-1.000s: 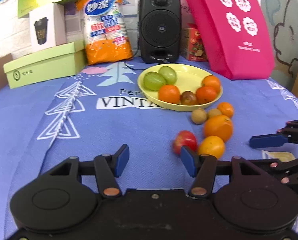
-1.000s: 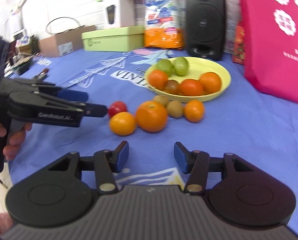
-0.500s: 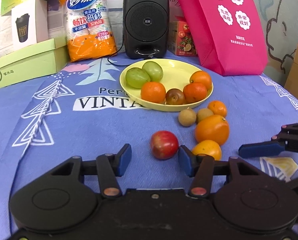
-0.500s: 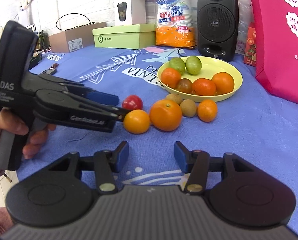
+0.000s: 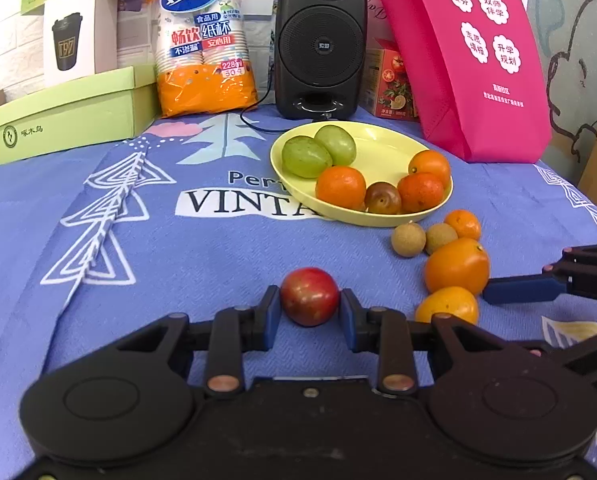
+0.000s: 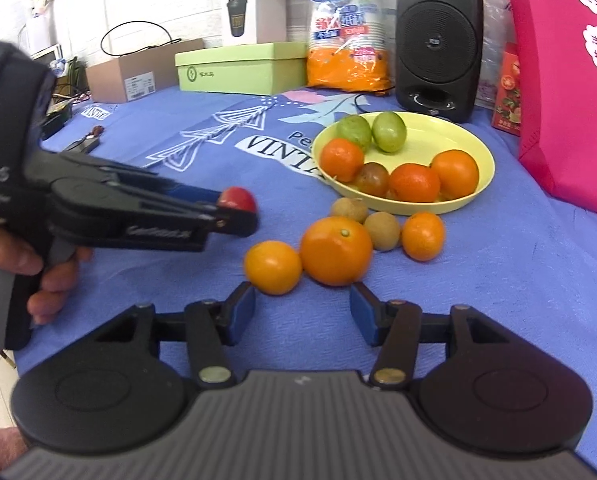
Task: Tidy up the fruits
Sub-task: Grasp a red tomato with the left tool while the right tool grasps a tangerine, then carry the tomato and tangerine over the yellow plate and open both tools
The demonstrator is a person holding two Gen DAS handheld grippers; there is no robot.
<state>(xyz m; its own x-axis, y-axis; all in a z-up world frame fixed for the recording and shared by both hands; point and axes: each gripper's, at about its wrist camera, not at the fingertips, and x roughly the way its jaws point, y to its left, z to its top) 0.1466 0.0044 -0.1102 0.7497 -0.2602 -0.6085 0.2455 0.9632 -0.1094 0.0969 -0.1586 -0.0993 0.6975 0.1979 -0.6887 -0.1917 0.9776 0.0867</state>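
"VINTA" reads on the blue tablecloth [image 5: 138,248], "T97" on the white cup box [image 5: 78,32], "228" on the paper-cup pack [image 5: 202,40].

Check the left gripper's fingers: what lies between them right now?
In the left wrist view, the red fruit sits between the left gripper's blue pads, resting on the blue cloth. Whether the pads touch it cannot be told.

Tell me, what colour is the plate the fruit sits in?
Pale yellow-green. The plate shows best in the left wrist view, with bare surface visible behind the fruit.
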